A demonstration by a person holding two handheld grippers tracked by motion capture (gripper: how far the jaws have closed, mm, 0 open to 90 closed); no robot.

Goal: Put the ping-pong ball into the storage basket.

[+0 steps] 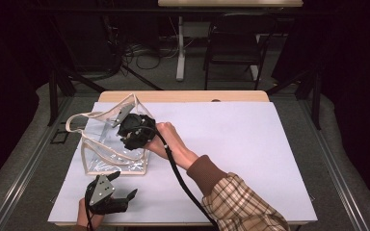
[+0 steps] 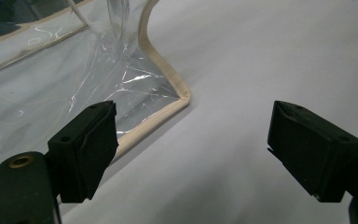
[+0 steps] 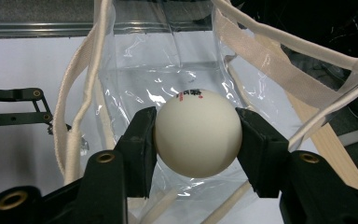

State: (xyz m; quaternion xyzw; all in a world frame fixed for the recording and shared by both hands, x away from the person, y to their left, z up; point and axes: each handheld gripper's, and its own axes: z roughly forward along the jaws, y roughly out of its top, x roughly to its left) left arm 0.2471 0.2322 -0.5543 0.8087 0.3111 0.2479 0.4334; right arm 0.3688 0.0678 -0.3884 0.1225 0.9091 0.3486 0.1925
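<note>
A clear plastic tote bag with beige trim and straps stands on the left part of the white table. My right gripper is at the bag's mouth, shut on a white ball with small red and black print. In the right gripper view the ball sits between both pads, with the bag open behind it. My left gripper rests near the front edge, just in front of the bag. Its jaws stand open and hold nothing, and the bag's beige-trimmed corner lies just beyond them.
A wooden strip edges the table's far side. Beyond it stand a dark chair and a white table leg, with cables on the floor. The plaid-sleeved right forearm crosses the table's front middle.
</note>
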